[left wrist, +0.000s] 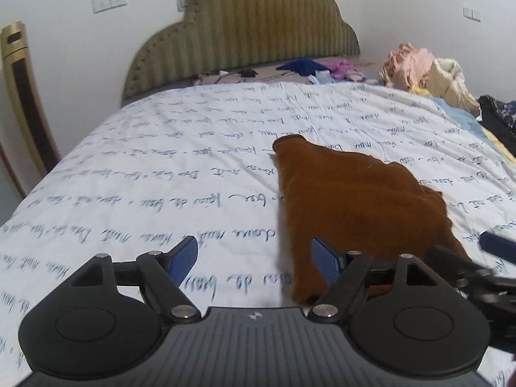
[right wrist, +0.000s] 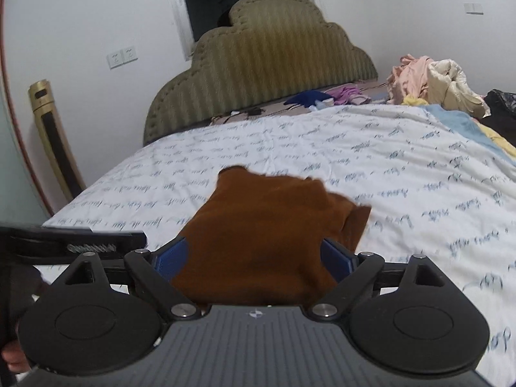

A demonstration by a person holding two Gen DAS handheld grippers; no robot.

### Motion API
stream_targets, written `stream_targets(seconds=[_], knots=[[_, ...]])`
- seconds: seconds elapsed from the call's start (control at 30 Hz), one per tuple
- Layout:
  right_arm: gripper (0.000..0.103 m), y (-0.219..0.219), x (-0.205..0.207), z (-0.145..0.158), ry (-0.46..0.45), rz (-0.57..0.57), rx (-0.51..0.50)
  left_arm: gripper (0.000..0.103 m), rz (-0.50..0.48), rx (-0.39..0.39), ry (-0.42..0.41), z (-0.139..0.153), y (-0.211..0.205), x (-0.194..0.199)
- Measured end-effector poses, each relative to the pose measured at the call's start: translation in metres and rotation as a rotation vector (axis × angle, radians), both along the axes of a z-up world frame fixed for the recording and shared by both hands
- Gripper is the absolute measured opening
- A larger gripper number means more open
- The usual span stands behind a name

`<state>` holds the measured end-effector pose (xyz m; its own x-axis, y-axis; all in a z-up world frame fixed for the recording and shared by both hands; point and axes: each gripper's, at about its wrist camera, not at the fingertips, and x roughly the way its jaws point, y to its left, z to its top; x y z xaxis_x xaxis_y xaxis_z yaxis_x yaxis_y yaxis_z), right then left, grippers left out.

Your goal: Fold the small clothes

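Lying flat on the bed's printed sheet (left wrist: 161,167), a brown garment (left wrist: 348,193) sits between two spread grippers.

From the left gripper (left wrist: 254,258) the garment spreads toward one o'clock, its near edge at the right fingertip (left wrist: 325,259); jaws wide, holding nothing. The right gripper (right wrist: 254,258) straddles the garment's near end, jaws wide, pads not pressing. A heap of clothes (right wrist: 432,77) lies at two o'clock, beside the padded headboard (right wrist: 258,64).

We see brown garment (left wrist: 358,200): matt, fuzzy cloth. Bed sheet (left wrist: 161,161): smooth printed cotton-like cloth. Headboard (left wrist: 245,32): ribbed upholstery. Left tool (left wrist: 254,258): matt black plastic, shiny metal pins.
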<state>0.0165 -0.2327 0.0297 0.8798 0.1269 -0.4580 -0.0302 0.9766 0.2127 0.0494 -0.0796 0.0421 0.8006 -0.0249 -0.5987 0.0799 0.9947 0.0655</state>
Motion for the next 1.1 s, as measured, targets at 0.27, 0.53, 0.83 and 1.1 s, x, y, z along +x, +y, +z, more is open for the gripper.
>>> stream_targets(seconds=[0.27,0.53,0.83,1.1], knots=[[0.090,0.027,-0.026,0.000,-0.002,0.020,-0.045,0.080,0.040,-0.033,0.008,0.000,0.019,-0.034],[0.090,0.039,-0.039,0.002,0.000,0.025,-0.066,0.083,0.055,-0.042,-0.023,0.002,0.030,-0.057],[0.091,0.039,-0.050,0.004,-0.010,0.032,-0.079,0.083,0.051,-0.081,-0.109,0.005,0.038,-0.076],[0.091,0.038,-0.053,0.002,-0.018,0.036,-0.089,0.083,0.021,-0.128,-0.125,0.006,0.043,-0.080]])
